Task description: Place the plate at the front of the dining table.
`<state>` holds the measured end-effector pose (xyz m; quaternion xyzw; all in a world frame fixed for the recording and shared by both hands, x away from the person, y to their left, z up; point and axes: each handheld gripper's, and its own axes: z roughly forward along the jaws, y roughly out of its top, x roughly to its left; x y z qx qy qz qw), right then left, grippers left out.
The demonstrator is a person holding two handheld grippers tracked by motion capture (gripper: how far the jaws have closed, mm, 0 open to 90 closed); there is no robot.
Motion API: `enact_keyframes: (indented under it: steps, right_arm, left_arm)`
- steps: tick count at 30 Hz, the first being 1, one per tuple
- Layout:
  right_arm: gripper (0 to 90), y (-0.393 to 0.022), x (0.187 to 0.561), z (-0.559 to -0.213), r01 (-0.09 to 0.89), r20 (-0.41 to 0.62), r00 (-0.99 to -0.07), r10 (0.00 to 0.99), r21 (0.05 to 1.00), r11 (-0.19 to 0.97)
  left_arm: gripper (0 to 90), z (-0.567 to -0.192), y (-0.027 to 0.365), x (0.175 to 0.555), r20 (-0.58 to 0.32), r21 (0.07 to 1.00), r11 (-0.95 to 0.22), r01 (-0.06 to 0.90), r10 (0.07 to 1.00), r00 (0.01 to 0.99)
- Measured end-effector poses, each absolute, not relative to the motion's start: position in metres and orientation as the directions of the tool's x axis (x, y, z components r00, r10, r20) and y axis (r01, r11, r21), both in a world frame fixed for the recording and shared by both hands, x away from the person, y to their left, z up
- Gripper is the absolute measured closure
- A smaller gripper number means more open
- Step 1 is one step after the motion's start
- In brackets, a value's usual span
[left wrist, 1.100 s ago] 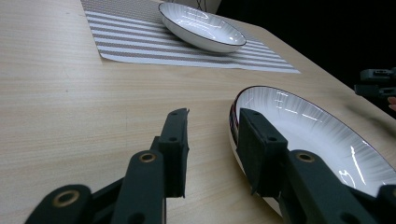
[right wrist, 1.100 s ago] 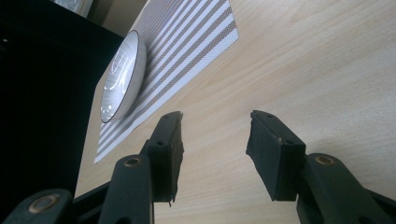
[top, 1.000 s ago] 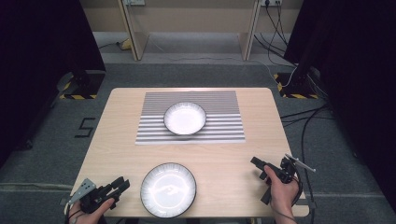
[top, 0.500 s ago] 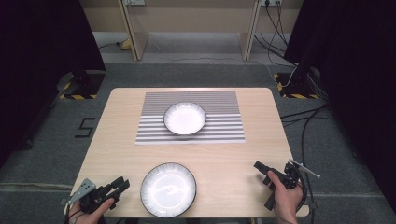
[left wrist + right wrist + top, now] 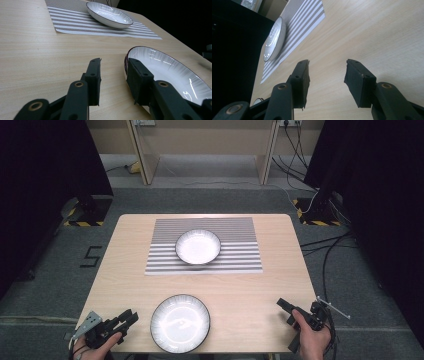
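High view: left tongs point(image 5: 129, 318) sit low at the near-left corner of the worktop point(image 5: 280, 270), jaws pointing at the near bowl point(image 5: 180, 323), just beside its rim. Left gripper view: left tongs point(image 5: 113, 75) are released, jaws apart, nothing gripped. One jaw sits over bare wood, the other lines up with the near bowl point(image 5: 172, 72) at its rim edge; can't tell if it touches.

Right tongs point(image 5: 286, 309) are at the near-right corner, held in the person's hand point(image 5: 312, 340), well apart from both bowls. Right gripper view: right tongs point(image 5: 326, 72) are released too, jaws wide, bare worktop point(image 5: 367, 32) between them.

Far bowl point(image 5: 198, 246) sits on the striped placemat point(image 5: 240, 257), well ahead of both tongs and roughly between them. From the left tongs it's ahead and slightly right point(image 5: 110, 14); in the right gripper view the far bowl point(image 5: 274, 37) shows on the placemat point(image 5: 304, 17), off to that view's upper left.

Both bowls look empty, upright, flat on their surfaces.
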<state>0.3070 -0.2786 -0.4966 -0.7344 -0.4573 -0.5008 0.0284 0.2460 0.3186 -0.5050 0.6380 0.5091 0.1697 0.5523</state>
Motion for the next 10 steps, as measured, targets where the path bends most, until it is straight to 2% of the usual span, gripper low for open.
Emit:
enact_keyframes:
  steps: [10]
  right_arm:
    - [52.5, -0.2861, 0.3024, -0.4957, 0.689, 0.765, 0.092, 0.637, 0.413, -0.595]
  left_arm:
    - [62.9, -0.5054, 0.3174, 0.2463, -0.343, 0.877, 0.125, 0.464, 0.838, 0.425]
